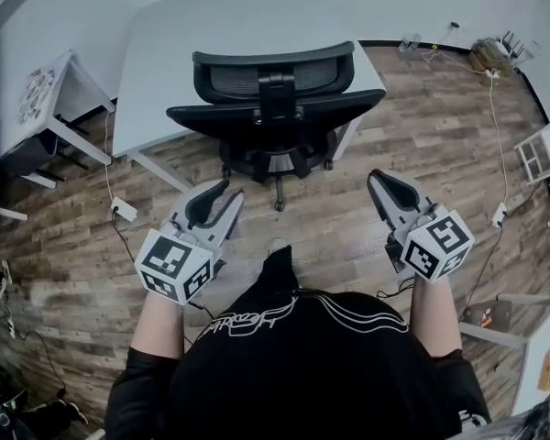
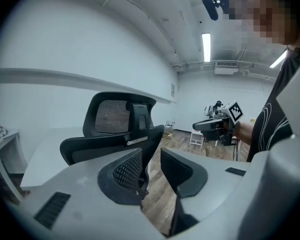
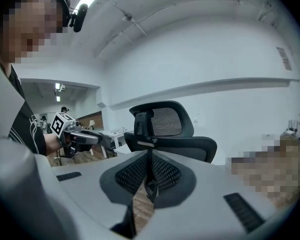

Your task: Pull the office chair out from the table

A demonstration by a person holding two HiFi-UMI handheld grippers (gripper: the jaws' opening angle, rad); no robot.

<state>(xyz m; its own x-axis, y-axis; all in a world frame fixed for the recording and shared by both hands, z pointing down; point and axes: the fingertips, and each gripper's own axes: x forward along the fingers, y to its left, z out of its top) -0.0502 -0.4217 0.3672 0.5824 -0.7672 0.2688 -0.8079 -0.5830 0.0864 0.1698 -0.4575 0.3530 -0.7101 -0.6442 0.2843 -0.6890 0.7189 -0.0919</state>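
The chair (image 1: 275, 108) stands pushed in at the near edge of the white table (image 1: 165, 53), its mesh back and headrest turned toward us and its wheeled base on the wood floor (image 1: 348, 236). We hold both grippers on our side of the chair, well apart from it and touching nothing.

The left gripper (image 1: 227, 192) hangs in front of the chair and to its left. Its 2 jaws stand apart with only air and floor between them, and the chair's back (image 2: 115, 129) shows beyond them in the left gripper view.

The right gripper (image 1: 378, 180) hangs in front of the chair and to its right. In the right gripper view its 2 jaws (image 3: 150, 170) are pressed together with nothing between them, and the chair's headrest (image 3: 162, 120) rises just above them.

Left of the chair a small white side table (image 1: 50, 108) stands, and a power strip (image 1: 124, 211) lies on the floor in front of the chair to its left.
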